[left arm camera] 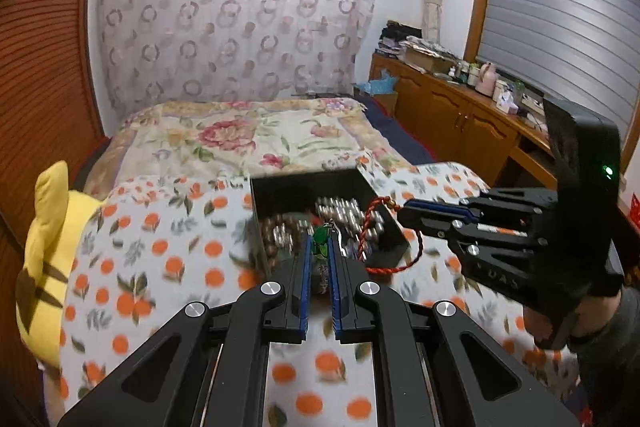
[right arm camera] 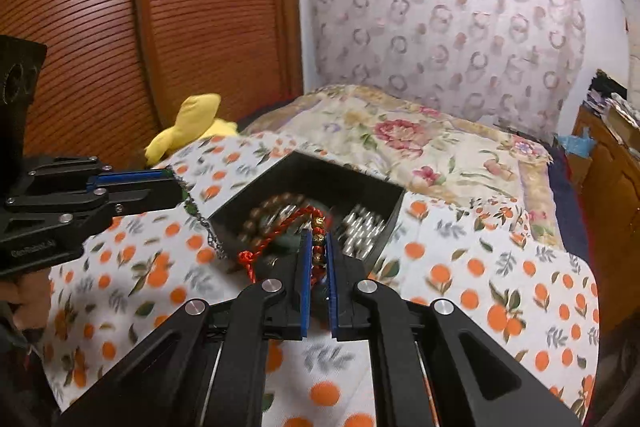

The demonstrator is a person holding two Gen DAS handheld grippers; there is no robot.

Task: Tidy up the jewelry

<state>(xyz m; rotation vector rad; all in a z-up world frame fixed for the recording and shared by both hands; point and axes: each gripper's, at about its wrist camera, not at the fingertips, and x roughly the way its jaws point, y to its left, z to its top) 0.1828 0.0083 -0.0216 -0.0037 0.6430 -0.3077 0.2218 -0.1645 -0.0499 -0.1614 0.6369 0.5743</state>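
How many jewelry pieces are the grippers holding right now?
2: the left gripper pinches a green pendant chain; the right gripper pinches a red braided bracelet. More lies in the black box, partly hidden.

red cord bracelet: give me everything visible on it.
A braided red cord bracelet with a few gold and red beads near the gripped stretch and a knotted red tassel end. The right gripper is shut on its beaded part. The cord loops out over the near edge of the open black jewelry box and trails onto the orange-print white cloth. It looks soft and slack; motion blur hides finer detail.
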